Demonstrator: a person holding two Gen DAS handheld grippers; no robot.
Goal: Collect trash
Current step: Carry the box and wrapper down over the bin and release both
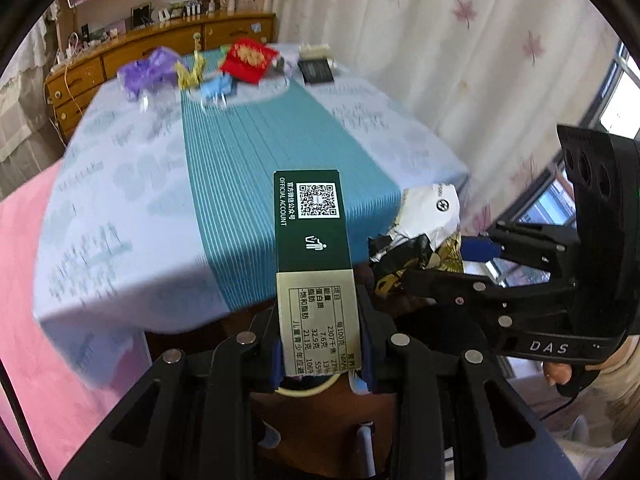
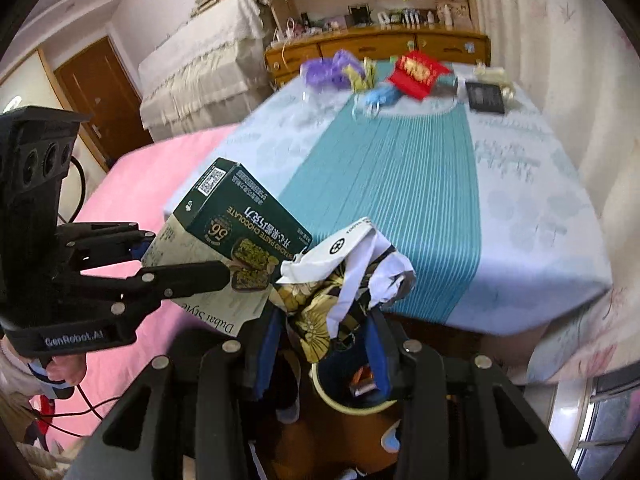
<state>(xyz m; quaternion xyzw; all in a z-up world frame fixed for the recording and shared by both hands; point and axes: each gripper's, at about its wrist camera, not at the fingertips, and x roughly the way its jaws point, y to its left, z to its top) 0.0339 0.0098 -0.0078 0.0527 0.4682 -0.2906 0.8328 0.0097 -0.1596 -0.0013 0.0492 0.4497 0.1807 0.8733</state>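
The table [image 1: 120, 240] ahead of the grippers bears, at its far end, a purple wrapper [image 1: 146, 70], a red packet [image 1: 248, 59] and a black card [image 1: 316, 71].

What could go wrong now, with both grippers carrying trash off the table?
The box is pinched only at its lower end by the left gripper, so it might pivot or slip out. The crumpled wrapper in the right gripper is loose and springy; part of it could pull free. The bin shows only partly below the right gripper, and the two loads sit close together, so one may knock the other or miss the bin.
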